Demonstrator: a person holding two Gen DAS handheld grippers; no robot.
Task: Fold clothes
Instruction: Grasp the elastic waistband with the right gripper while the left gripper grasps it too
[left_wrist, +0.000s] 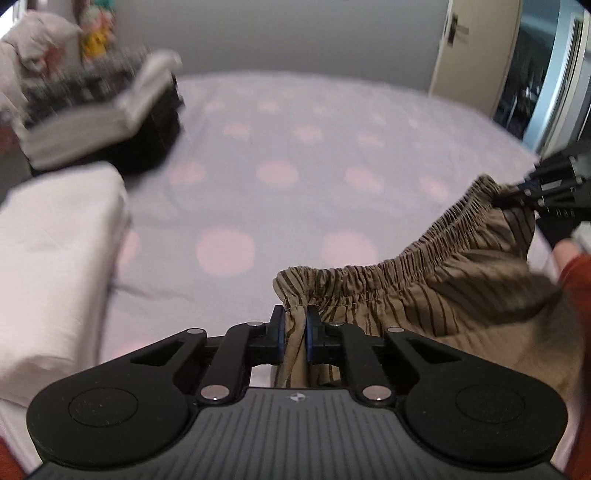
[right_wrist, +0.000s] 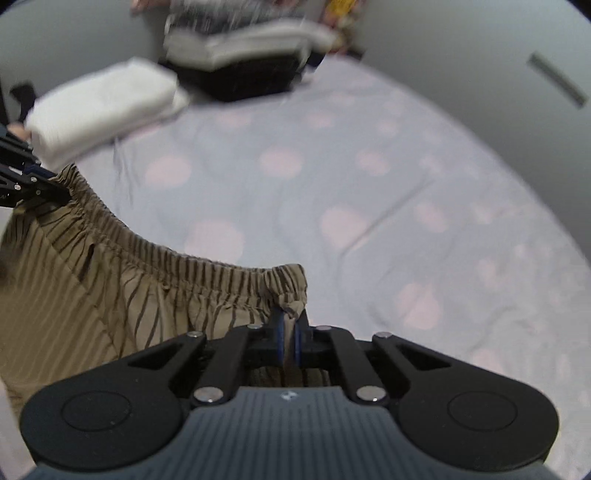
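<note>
Left wrist view: left gripper and right gripper each pinched the shorts' waistband between their fingers; thin bunched bites risked slipping.

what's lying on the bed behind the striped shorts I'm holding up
Behind the striped shorts, the dotted bedsheet stretches back to a white pillow and a blurry stack of folded clothes. The shorts, held by the left tongs and right tongs, hide whatever lies below.

The polka-dot bedsheet lies open through the middle and far right. At near left a white pillow blocks passage, with a stack of folded clothes behind it at far left. The striped brown shorts span the near right.
</note>
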